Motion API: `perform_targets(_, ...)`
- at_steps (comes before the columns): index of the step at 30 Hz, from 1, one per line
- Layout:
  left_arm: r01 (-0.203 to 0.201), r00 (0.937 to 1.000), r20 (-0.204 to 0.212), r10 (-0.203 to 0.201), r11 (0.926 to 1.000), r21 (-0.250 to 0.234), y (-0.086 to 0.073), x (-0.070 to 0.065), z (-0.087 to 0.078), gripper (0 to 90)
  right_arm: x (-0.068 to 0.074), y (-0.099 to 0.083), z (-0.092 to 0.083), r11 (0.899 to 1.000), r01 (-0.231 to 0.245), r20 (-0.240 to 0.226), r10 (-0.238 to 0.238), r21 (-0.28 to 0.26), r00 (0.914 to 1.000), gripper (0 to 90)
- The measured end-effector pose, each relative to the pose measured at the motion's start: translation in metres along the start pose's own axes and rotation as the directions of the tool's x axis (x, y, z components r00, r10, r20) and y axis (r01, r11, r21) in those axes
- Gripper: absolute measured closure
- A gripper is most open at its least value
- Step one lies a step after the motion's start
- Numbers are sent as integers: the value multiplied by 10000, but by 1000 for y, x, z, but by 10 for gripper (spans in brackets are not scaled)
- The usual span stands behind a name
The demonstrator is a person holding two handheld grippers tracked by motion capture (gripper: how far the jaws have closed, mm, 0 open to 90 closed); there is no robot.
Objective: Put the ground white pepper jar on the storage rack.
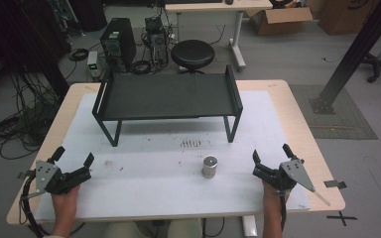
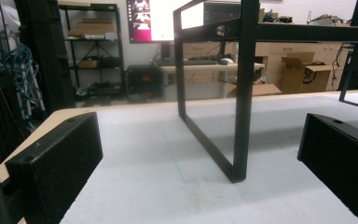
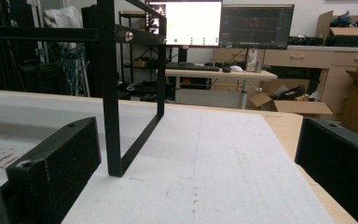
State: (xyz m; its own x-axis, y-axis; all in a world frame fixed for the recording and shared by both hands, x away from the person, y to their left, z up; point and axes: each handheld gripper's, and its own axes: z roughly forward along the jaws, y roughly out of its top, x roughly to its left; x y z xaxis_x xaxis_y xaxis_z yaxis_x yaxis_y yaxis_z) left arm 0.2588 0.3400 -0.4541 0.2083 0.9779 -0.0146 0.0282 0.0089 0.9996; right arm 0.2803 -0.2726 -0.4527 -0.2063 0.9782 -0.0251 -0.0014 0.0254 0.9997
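Small silvery metal cylinder (image 1: 209,166) stands upright on white mat, both grippers spread wide, empty.

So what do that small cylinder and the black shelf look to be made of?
The small cylinder looks like bare metal: silvery grey, with a dull sheen on its flat top. The black shelf seems to be painted or coated metal: thin matte black bars, a silver bolt at a joint. Neither is certain.

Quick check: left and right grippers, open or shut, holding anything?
Left gripper: open, holding nothing.
Right gripper: open, holding nothing; the can stands apart on the table.
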Motion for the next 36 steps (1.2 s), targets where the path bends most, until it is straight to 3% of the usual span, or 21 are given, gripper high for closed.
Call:
perform_targets(3, -19, 10000, 0, 19, 10000, -4, 0, 0, 0, 2, 1, 0, 1, 9999, 108, 1, -108, 55, 9999, 0)
perform_targets(10, -57, 10000, 3, 57, 10000, 15, 0, 0, 0, 2, -2, 1, -1, 9993, -378, 20, 378, 16, 9993, 0)
perform_targets(31, -76, 10000, -1, 76, 10000, -5, 0, 0, 0, 2, 4, 21, -6, 9999, -111, -288, 111, 19, 9995, 0)
perform_targets(36, -73, 10000, -2, 73, 10000, -7, 0, 0, 0, 2, 9, 27, -7, 9999, -112, -620, 115, 61, 9980, 0)
